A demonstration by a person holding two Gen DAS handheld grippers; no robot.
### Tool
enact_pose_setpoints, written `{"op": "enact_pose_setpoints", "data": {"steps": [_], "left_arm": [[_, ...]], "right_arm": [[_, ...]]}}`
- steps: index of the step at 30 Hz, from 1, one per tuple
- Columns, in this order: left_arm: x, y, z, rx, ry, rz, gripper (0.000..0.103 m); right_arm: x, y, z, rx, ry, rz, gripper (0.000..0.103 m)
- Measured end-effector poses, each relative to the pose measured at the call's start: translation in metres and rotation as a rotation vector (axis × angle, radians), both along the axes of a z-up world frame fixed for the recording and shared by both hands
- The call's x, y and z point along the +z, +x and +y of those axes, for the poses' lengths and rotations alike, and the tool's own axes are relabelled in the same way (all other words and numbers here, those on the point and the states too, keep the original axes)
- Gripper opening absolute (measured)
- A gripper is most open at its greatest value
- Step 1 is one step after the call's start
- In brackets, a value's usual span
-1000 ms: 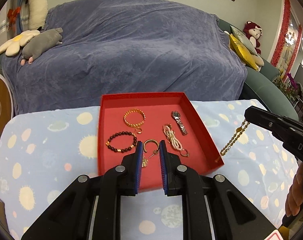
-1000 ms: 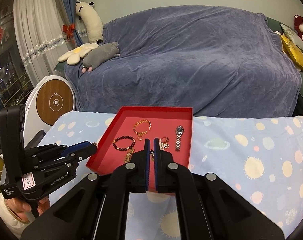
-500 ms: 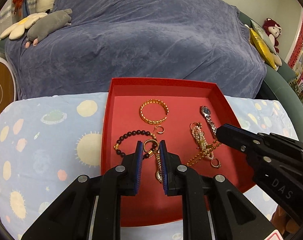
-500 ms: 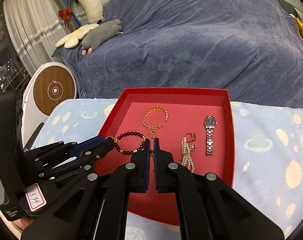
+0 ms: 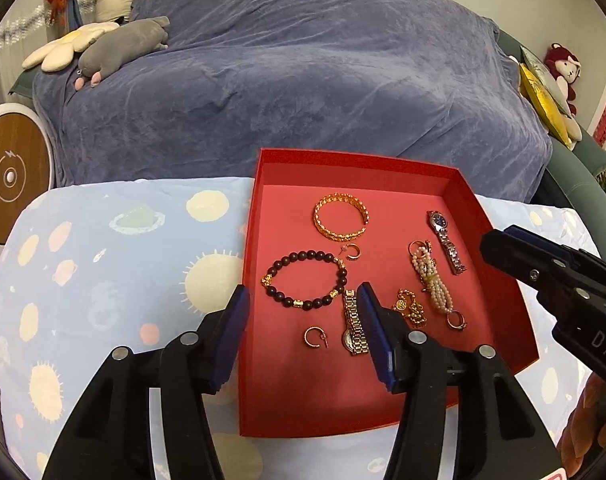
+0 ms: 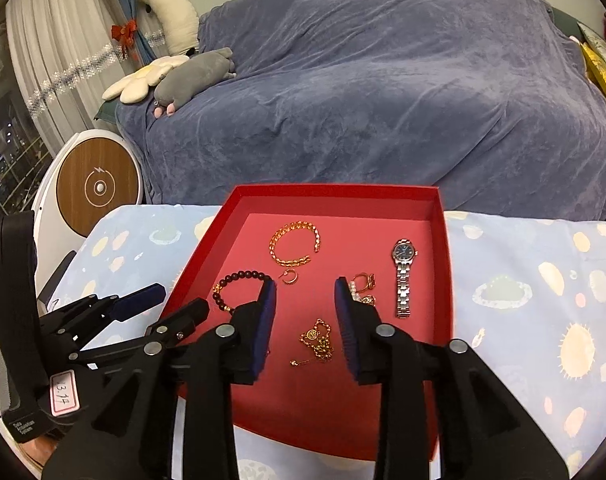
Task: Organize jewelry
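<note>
Opening, both empty: left gripper (image 5: pixel 301 332) half-hiding gold watch (image 5: pixel 353 330); right gripper (image 6: pixel 305 322) over gold chain (image 6: pixel 317 342).

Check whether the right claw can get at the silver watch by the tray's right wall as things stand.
Probably yes. The silver watch lies flat and alone, apart from the pearl strand, just right of the right claw, whose jaws are opening with nothing pinched. The red tray wall beside it may crowd one finger.
</note>
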State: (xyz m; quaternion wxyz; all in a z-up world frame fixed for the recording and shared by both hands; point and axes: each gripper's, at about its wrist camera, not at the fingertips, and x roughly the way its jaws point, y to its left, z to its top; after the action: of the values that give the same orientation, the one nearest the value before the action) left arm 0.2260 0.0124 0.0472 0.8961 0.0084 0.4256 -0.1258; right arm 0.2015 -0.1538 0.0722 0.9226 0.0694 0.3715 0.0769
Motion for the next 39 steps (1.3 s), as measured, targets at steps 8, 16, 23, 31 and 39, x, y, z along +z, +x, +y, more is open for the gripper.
{"op": "enact_pose_setpoints", "data": {"steps": [8, 16, 23, 31, 39], "left_arm": [[0.040, -0.053, 0.023, 0.042, -0.016, -0.081, 0.057], [0.027, -0.114, 0.031, 0.087, 0.010, -0.065, 0.057], [0.009, -0.140, 0.024, 0.093, 0.037, -0.059, 0.057], [-0.016, -0.144, 0.015, 0.068, 0.068, -0.027, 0.057], [-0.036, -0.138, 0.010, 0.049, 0.093, 0.007, 0.057]], "right_arm": [[0.025, -0.071, -0.012, -0.038, -0.027, -0.039, 0.050], [-0.008, -0.137, -0.013, -0.082, -0.042, 0.020, 0.055], [-0.029, -0.160, -0.001, -0.096, -0.042, 0.041, 0.055], [-0.042, -0.161, 0.013, -0.076, -0.080, 0.041, 0.055], [-0.058, -0.153, 0.024, -0.049, -0.110, 0.075, 0.055]]}}
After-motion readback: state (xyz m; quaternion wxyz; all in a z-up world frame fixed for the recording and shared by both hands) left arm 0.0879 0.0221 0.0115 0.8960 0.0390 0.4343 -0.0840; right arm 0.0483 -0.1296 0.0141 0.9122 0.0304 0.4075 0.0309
